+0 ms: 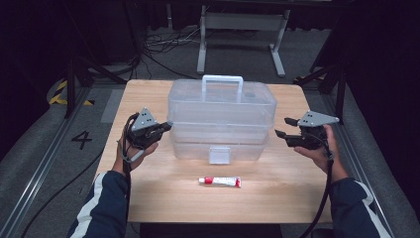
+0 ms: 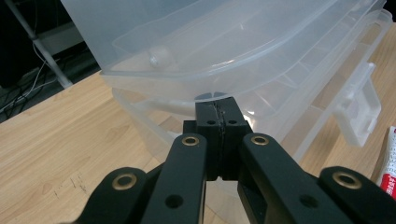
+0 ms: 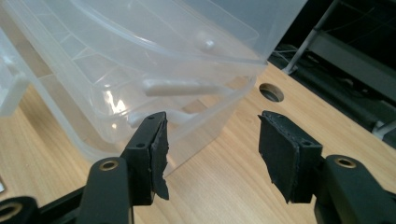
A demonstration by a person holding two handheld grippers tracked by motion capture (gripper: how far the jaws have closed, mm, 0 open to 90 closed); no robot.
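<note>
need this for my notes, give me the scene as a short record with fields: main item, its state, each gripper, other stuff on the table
main item: clear plastic storage box with a carry handle, mid-table
lid: down, front latch hanging at the front
left gripper: jaws shut, tips against the box's left end under the lid rim
right gripper: jaws open, nothing between them, close to the box's right end, apart from it
other item: red and white tube, lying flat in front of the box
surface: wooden table
</note>
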